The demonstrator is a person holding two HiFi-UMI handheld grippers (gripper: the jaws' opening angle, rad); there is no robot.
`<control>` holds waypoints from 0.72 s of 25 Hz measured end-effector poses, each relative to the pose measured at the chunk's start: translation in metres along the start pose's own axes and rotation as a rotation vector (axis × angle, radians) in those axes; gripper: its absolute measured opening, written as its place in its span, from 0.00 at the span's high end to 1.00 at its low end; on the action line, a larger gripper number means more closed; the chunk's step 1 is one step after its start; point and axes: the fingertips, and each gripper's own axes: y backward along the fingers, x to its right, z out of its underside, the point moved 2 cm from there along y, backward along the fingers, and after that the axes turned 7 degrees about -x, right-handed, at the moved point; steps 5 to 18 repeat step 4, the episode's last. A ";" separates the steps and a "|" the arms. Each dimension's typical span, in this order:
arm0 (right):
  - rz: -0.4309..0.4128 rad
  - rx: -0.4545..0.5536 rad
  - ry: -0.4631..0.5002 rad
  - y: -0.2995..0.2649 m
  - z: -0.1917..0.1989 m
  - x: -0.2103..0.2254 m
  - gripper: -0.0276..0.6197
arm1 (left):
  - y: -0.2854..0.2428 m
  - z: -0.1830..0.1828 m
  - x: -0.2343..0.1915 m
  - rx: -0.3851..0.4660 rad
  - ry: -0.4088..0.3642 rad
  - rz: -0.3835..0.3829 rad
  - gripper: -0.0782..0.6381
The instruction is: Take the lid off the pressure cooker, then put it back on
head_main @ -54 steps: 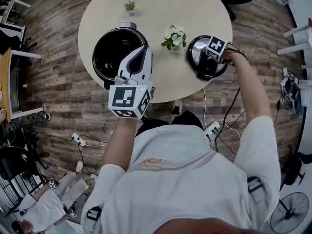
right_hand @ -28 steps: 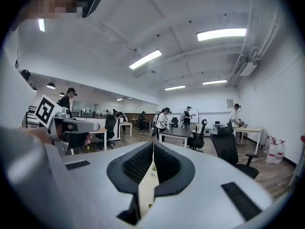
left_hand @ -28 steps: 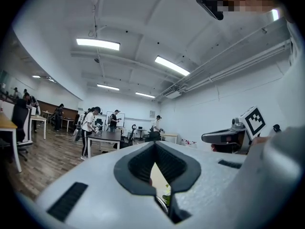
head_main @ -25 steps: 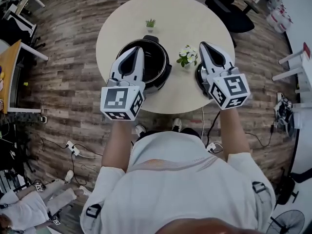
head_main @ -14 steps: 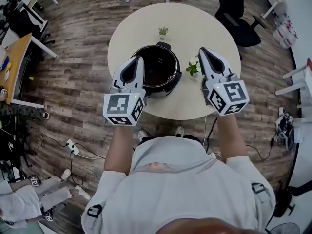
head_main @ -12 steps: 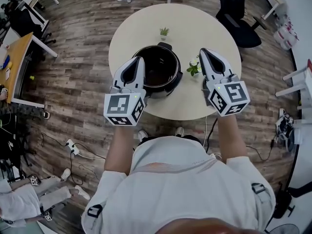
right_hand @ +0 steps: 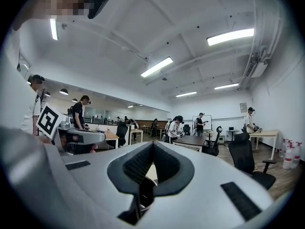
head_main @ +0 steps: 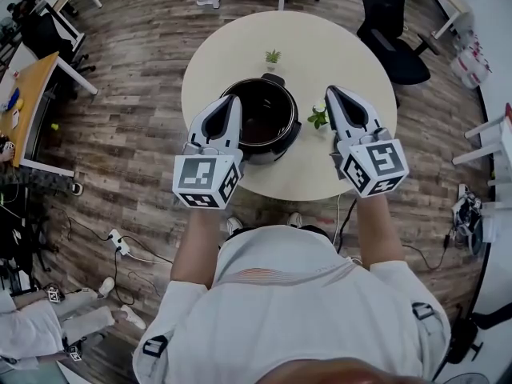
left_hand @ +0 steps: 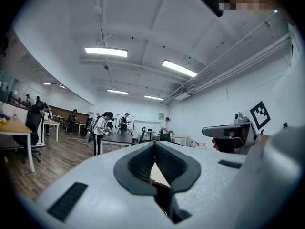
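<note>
White short-sleeved shirt [head_main: 296, 294], pale grey left gripper [head_main: 234, 100] and right gripper [head_main: 330, 91], black pads [left_hand: 141, 163], black-and-white marker cubes [head_main: 206, 181]

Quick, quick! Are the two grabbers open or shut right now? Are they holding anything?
Left gripper: shut, holding nothing.
Right gripper: shut, holding nothing.
</note>
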 end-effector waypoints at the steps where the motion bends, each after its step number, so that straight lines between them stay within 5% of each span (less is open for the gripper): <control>1: -0.002 0.001 -0.001 0.000 -0.001 0.000 0.96 | 0.000 0.000 0.000 0.000 -0.001 0.000 0.88; 18: -0.006 0.001 -0.004 -0.001 -0.001 -0.001 0.96 | 0.000 -0.001 0.000 -0.001 -0.005 0.001 0.88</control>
